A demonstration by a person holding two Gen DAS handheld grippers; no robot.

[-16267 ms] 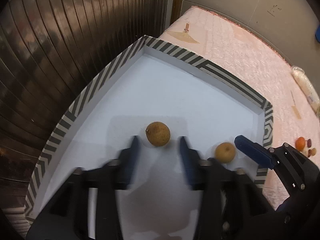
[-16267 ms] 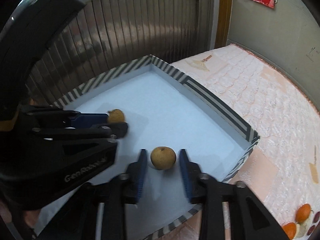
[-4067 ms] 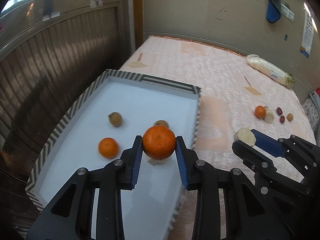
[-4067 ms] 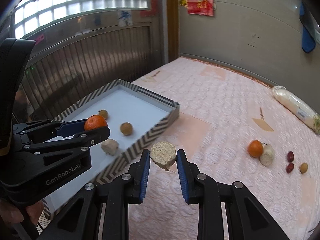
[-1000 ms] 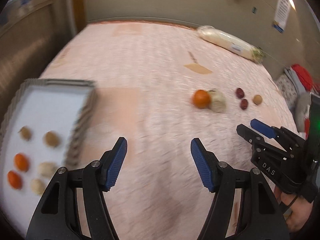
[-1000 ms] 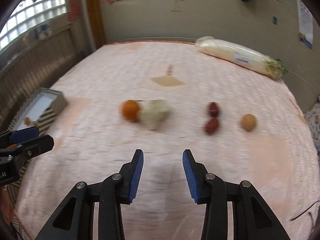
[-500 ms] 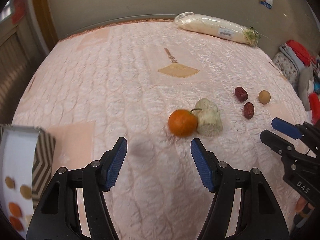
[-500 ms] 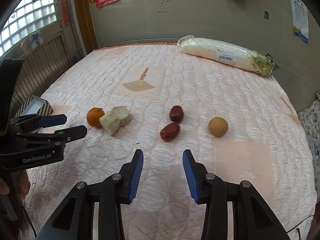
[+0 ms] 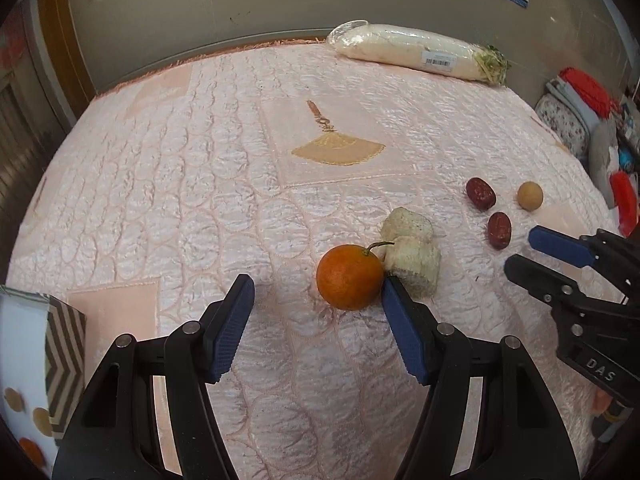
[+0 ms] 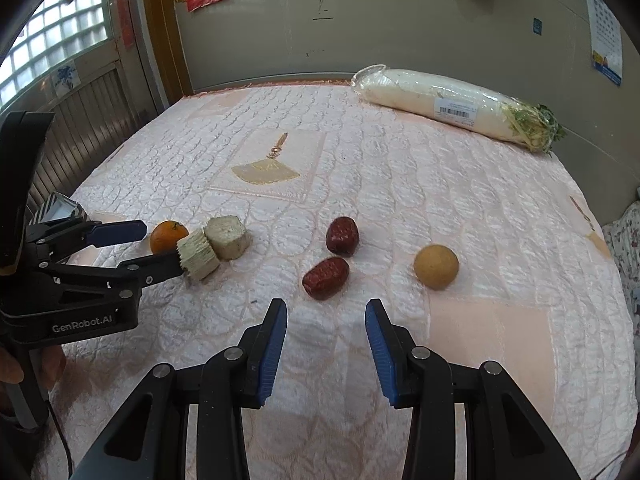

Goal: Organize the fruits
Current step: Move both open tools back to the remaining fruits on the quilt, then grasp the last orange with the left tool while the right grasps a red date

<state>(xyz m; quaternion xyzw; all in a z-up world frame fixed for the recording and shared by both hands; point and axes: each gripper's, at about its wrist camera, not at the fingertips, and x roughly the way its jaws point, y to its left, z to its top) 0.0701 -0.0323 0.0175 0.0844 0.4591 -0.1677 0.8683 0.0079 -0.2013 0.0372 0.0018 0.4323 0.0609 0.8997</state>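
Note:
On the pink quilted bed an orange tangerine lies against two pale cut chunks. My left gripper is open, its jaws either side of the tangerine, the right pad close to it. Two dark red dates and a small tan round fruit lie just ahead of my right gripper, which is open and empty. The tangerine and chunks also show in the right wrist view, beside the left gripper.
A striped box with a white floor holds several fruits at the left edge. A wrapped white radish lies along the far side of the bed. A wall runs behind; clutter sits off the right side.
Both grippers have moved forward and lower toward the fruit. The tangerine now lies between my left jaws, and the dates lie closer to my right jaws.

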